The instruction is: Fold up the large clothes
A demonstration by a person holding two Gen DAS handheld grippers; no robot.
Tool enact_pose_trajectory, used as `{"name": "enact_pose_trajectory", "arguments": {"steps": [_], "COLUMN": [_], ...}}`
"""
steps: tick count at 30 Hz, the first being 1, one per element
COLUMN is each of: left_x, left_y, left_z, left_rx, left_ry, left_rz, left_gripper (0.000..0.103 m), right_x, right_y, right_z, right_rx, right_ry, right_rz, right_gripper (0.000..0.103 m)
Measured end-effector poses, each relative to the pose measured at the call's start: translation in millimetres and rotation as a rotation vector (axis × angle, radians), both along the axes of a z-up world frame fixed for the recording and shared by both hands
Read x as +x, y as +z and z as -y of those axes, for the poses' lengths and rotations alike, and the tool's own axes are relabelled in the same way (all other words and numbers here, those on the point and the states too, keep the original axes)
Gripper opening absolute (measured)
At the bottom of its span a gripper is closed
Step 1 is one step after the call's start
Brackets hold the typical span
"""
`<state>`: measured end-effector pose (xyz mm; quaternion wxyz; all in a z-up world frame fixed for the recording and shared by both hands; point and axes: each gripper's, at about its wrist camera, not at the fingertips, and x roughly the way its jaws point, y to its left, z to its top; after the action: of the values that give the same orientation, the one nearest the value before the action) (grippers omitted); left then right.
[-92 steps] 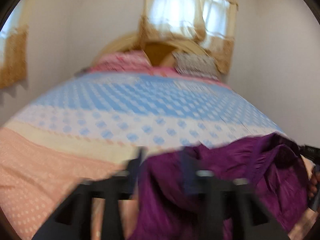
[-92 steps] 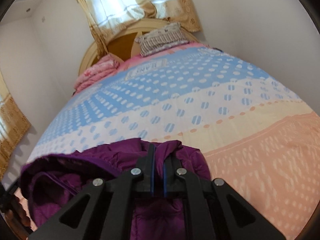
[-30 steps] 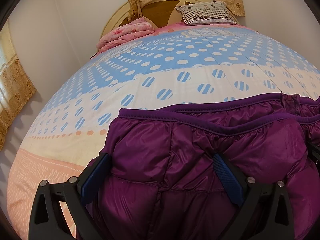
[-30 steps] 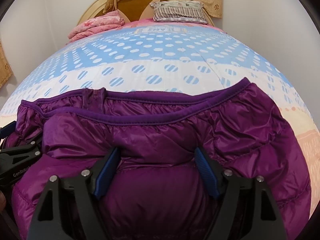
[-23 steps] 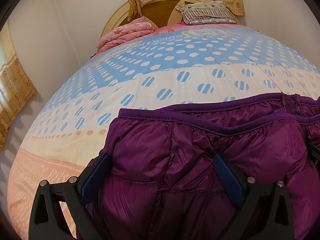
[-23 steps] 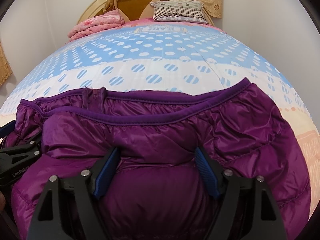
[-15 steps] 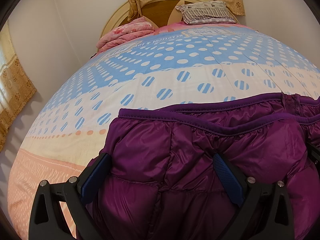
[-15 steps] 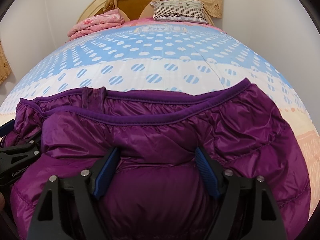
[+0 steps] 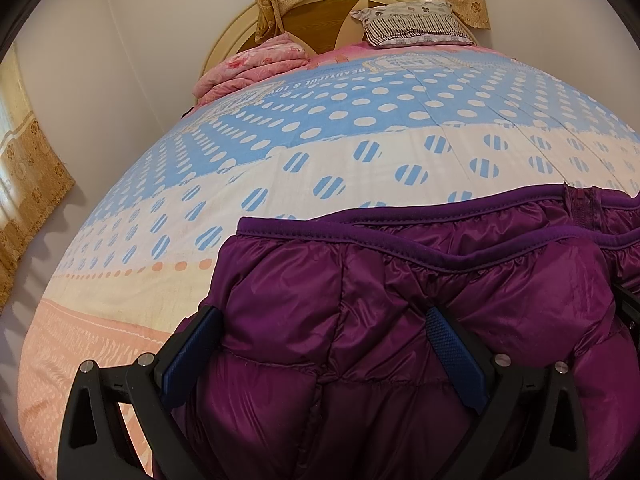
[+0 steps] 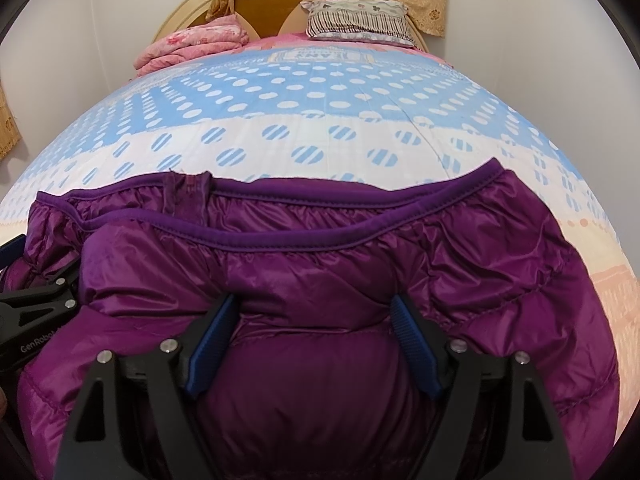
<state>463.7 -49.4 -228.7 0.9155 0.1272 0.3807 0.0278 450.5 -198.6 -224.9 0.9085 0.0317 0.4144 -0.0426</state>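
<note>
A purple puffer jacket [image 9: 400, 280] lies spread on the bed, its bound hem edge turned toward the headboard. My left gripper [image 9: 322, 314] hangs over the jacket's left part, jaws wide open, and padded fabric bulges up between the blue pads [image 9: 192, 356]. Over the right part of the jacket [image 10: 320, 248] my right gripper [image 10: 313, 300] is open just as wide, fabric swelling between its fingers too. In the right wrist view the left gripper [image 10: 36, 308] shows at the left edge. A zipper end [image 10: 186, 192] lies at the hem.
The bed's quilt [image 9: 360, 128] has blue and white dotted bands, and a peach band [image 9: 80, 360] at the near left. A folded pink blanket [image 10: 192, 44] and a striped pillow [image 10: 356, 20] lie by the round headboard [image 9: 320, 20]. Walls flank both sides, and a curtain [image 9: 28, 184] hangs at the left.
About three seconds ago both grippers were shut on the bunched, lifted jacket. Now it lies spread on the bed and both stand open. Nothing has moved over the last second.
</note>
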Motion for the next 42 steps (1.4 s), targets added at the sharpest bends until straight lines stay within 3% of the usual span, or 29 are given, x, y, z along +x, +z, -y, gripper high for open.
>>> {"name": "enact_pose_trajectory", "arguments": {"steps": [5,7,10,14,16,25,29,32,35,37,39,41,42], "left_x": [-4.4,-25.5,-67.8,-84.1,-80.9,-84.2,-114.5,-156.1,-183.3,-188.7,-187.3,-191.0,-192.0], "left_y": [9.2,29.6,53.1,32.8,13.6,6.5,31.6,46.2,35.7,18.5,7.6,6.3,6.2], "left_z": [-2.9,-11.7,-20.2,-14.1,-10.9,-17.7,-39.6,-76.8,-118.5,-138.9,-142.0,-136.4,-132.4], "left_rx": [0.023,-0.038,-0.135,-0.069,-0.029,-0.043,-0.111,-0.118,-0.169,-0.261,-0.330,-0.350,-0.355], "left_ry": [0.014,0.021,-0.024,-0.014,-0.004,0.015,0.078,0.153,0.250,0.295,0.284,0.255,0.236], "left_rz": [-0.020,-0.002,0.064,0.058,0.025,0.042,0.067,0.130,0.106,0.040,-0.005,0.014,0.021], "left_gripper": [0.102,0.102,0.102,0.102,0.102,0.102,0.102,0.102,0.102,0.102,0.102,0.102,0.095], "right_x": [0.3,-3.3,-37.7,-72.7,-77.1,-79.0,-81.0,-107.9,-147.3,-164.4,-168.6,-165.7,-164.1], "right_y": [1.5,9.2,36.4,33.6,21.1,1.6,6.5,27.7,36.1,25.3,4.9,-4.8,-4.9], "right_z": [-1.1,-3.5,-8.3,-31.9,-40.5,-45.9,-39.5,-35.3,-40.2,-48.3,-50.9,-50.7,-53.3], "right_rx": [-0.024,-0.045,-0.002,-0.001,-0.069,-0.143,-0.112,-0.066,-0.072,-0.124,-0.126,-0.125,-0.135], "right_ry": [0.005,0.013,-0.004,0.040,0.042,0.028,0.035,0.043,0.046,0.046,0.045,0.033,0.032], "right_rz": [-0.025,-0.044,0.044,0.040,0.023,0.033,0.017,0.040,0.091,0.079,0.047,0.029,0.019], "right_gripper": [0.082,0.082,0.082,0.083,0.083,0.090,0.091,0.091,0.100,0.101,0.101,0.101,0.101]}}
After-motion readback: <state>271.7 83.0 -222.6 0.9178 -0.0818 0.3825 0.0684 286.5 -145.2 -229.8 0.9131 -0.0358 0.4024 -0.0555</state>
